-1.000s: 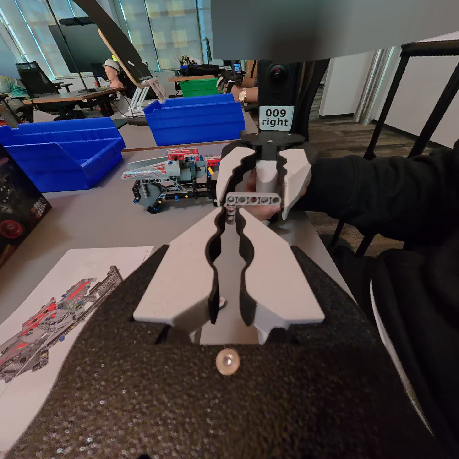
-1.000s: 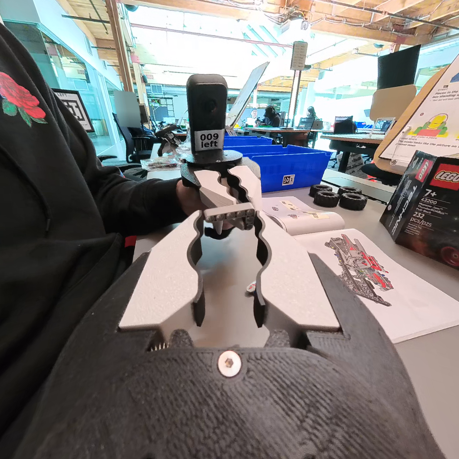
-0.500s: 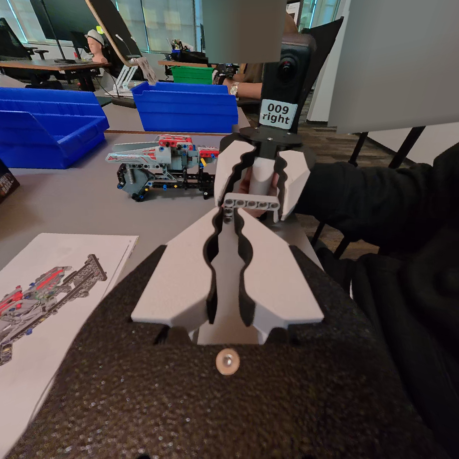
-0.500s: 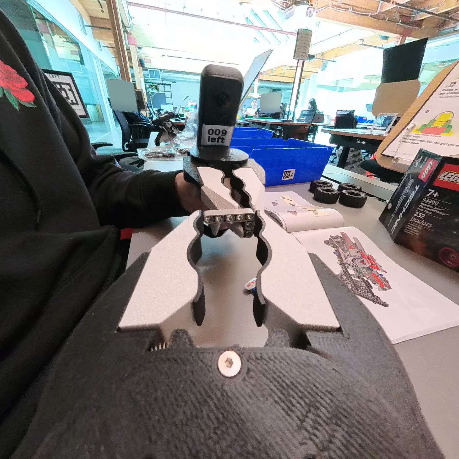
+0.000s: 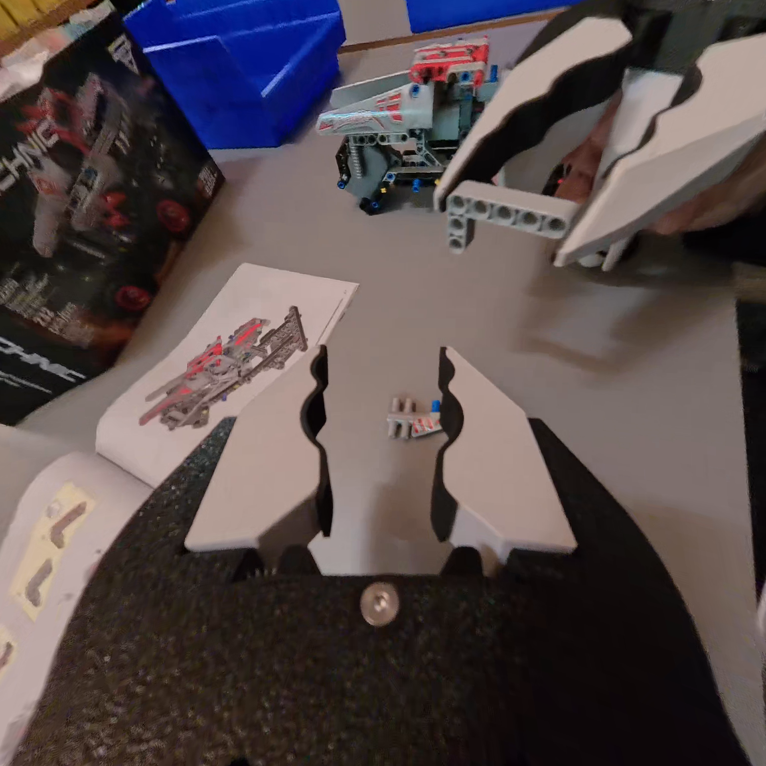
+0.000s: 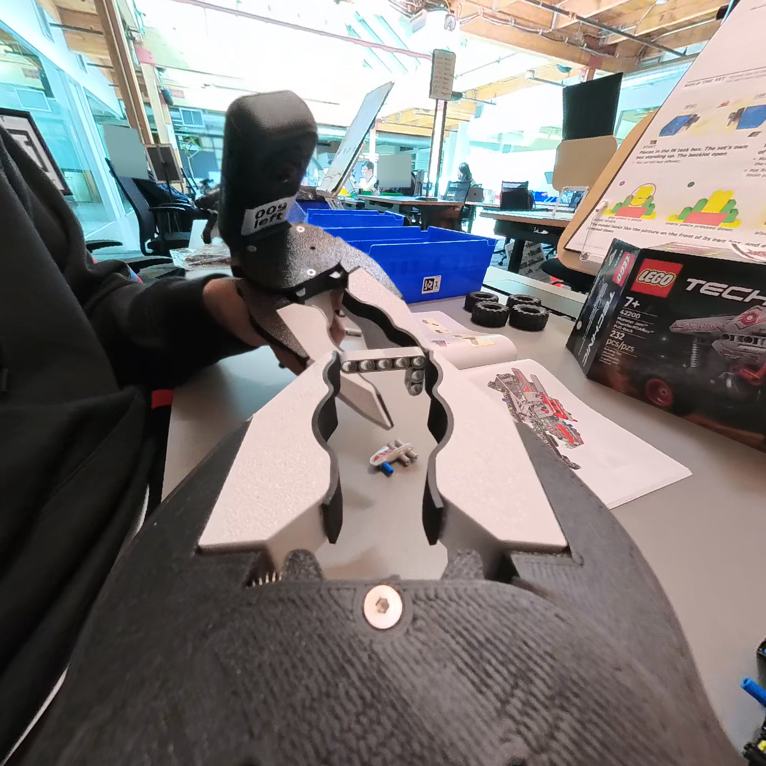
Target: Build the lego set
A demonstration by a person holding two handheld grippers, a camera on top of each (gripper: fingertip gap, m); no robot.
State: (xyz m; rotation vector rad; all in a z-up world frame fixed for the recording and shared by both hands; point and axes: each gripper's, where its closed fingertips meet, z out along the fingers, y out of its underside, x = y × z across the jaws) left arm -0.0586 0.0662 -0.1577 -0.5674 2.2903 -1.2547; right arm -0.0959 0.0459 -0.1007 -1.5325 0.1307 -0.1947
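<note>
Lego pieces sit in 3 places. An L-shaped grey beam (image 5: pixel 503 215) is pinched end to end between the fingertips of the right gripper (image 6: pixel 381 364), held in the air above the grey table (image 5: pixel 414 298); its long arm shows 5 holes and its short arm hangs down at one end. In the right wrist view the beam (image 6: pixel 383 364) spans the gap between the 2 tips, so this gripper is clamped on it.

The left gripper (image 5: pixel 381 356) holds nothing, its fingers spread wide and angled down toward the table. Between them lies a small grey sub-assembly (image 5: pixel 410 420) with red-and-white markings and a blue pin; the gripper's right finger hides its edge in the left wrist view, while the right wrist view shows it (image 6: pixel 391 456) whole but small.

The half-built grey and red vehicle (image 5: pixel 406 124) stands farther back on the table, its right end hidden behind the right gripper. An open instruction booklet (image 5: pixel 232 364) lies to the left, partly covered by the left gripper's body. The black set box (image 6: pixel 679 331) is cut off by the frame edge. 4 black tyres (image 6: pixel 505 313) sit beside a blue bin (image 6: pixel 414 257). The left wrist view is motion-blurred, so fine detail on the box and booklet is unclear.
</note>
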